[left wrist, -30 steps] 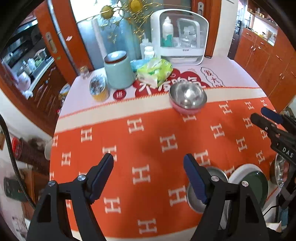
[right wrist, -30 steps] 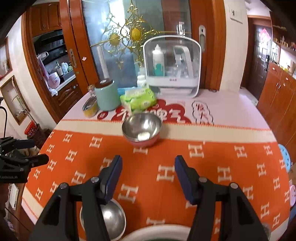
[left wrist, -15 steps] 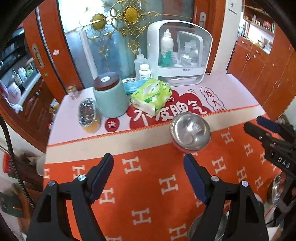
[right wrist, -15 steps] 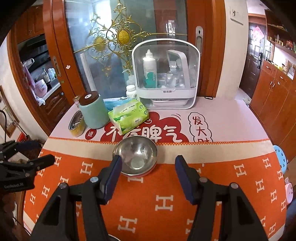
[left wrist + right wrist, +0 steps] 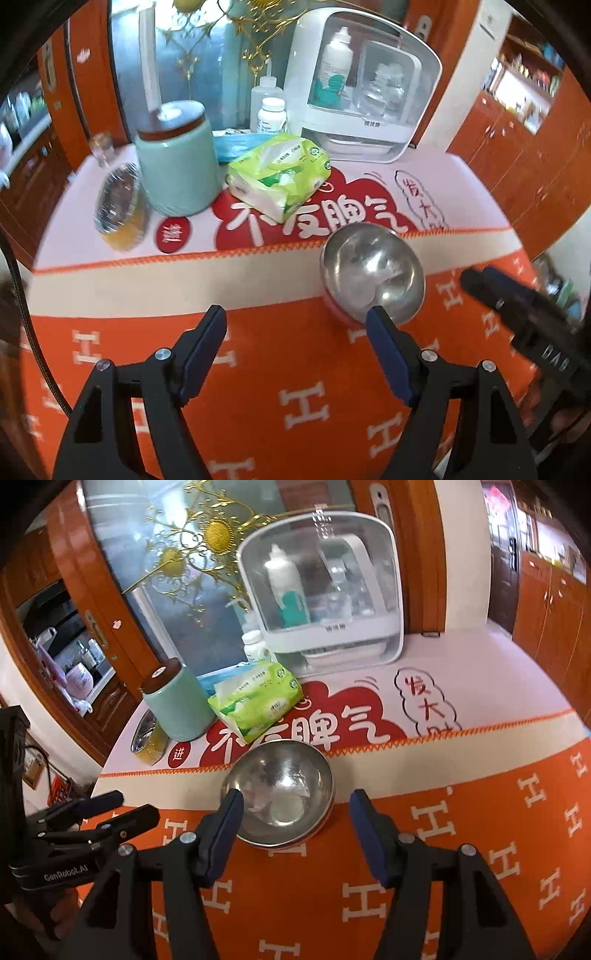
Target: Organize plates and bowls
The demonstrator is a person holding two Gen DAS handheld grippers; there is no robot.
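Orange tablecloth with white H letters (image 5: 461, 830) covers the table, wooden doors behind. We see a round stainless steel bowl (image 5: 280, 794) on the cloth's cream stripe, near a green tissue pack (image 5: 258, 701) and a mint ceramic jar with brown lid (image 5: 177, 705). Right gripper (image 5: 295, 812) is spread wide, its fingers on either side of the bowl's near rim, not pressing it. Left gripper (image 5: 295, 332) gapes too, empty, bowl (image 5: 373, 273) just past its right finger.
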